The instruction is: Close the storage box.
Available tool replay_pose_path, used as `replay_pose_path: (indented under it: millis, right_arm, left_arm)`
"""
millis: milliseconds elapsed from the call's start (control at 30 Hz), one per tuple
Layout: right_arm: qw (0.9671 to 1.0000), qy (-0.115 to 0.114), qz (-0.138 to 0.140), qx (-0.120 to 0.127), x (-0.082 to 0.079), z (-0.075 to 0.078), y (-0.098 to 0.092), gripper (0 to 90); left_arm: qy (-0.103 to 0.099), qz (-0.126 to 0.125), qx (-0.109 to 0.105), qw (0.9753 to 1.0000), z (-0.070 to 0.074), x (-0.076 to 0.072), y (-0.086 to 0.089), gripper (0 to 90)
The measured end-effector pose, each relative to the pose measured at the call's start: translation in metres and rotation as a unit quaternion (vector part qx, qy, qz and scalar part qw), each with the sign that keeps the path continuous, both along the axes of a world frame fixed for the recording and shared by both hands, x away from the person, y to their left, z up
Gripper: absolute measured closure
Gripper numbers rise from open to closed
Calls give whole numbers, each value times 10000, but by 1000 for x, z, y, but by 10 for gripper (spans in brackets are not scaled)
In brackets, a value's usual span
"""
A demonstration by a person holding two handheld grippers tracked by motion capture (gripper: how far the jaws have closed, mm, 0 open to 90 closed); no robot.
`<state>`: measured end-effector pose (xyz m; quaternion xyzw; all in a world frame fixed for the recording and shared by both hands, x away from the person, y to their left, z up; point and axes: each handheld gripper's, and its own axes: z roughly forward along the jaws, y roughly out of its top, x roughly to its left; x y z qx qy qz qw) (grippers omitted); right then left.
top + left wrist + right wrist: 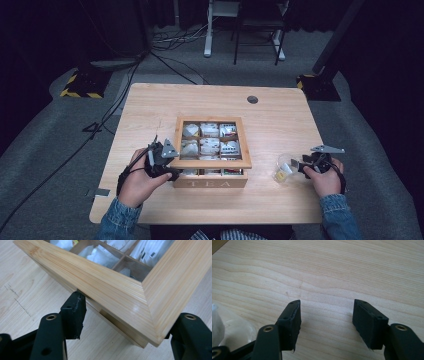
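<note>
**High view: tea box lid at the left gripper**

The left gripper has its fingers spread wide around the near-left corner of the tea box lid. The right gripper rests on the surface, fingers wide and holding nothing, beside a clear plastic cup.

From above we look forward and down on the desk; close in, the left gripper view shares its tea box; the right gripper view skims bare desk.
</note>
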<state>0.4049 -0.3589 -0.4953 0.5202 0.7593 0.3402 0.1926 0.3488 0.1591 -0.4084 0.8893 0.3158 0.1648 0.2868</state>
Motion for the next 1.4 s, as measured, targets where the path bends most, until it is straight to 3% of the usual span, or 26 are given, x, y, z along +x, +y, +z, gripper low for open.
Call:
replay_pose_path:
  millis: [267, 500, 533, 567, 600, 767, 1133, 1233, 1400]
  right_arm:
    - [10000, 19, 13, -3, 1, 0, 0, 407]
    - [10000, 9, 19, -2, 3, 0, 1, 406]
    - [10000, 0, 31, -17, 3, 0, 2, 405]
    - [10000, 0, 31, -17, 3, 0, 2, 405]
    - [10000, -1, 50, -18, 3, 0, 2, 404]
    - [10000, 7, 31, -11, 4, 0, 4, 403]
    - [10000, 16, 62, 11, 6, 0, 4, 400]
    - [10000, 15, 66, 12, 6, 0, 4, 400]
    - [9999, -50, 97, 23, 6, -1, 4, 386]
  left_arm:
    - [153, -39, 72, 9998, -4, -1, -3, 389]
    - [221, -41, 6, 9997, -4, -3, -2, 401]
    - [425, -8, -47, 9991, -3, -4, -2, 385]
    - [425, -8, -47, 9991, -3, -4, -2, 364]
    - [672, -9, -9, 9977, -2, -5, -1, 347]
    - [881, -69, 176, 9959, -5, -5, -2, 345]
    - [989, -66, 159, 9949, -8, -6, -1, 345]
    - [968, -68, 87, 9952, -9, -6, 1, 332]
    - [767, -147, -125, 9969, -16, -9, 6, 298]
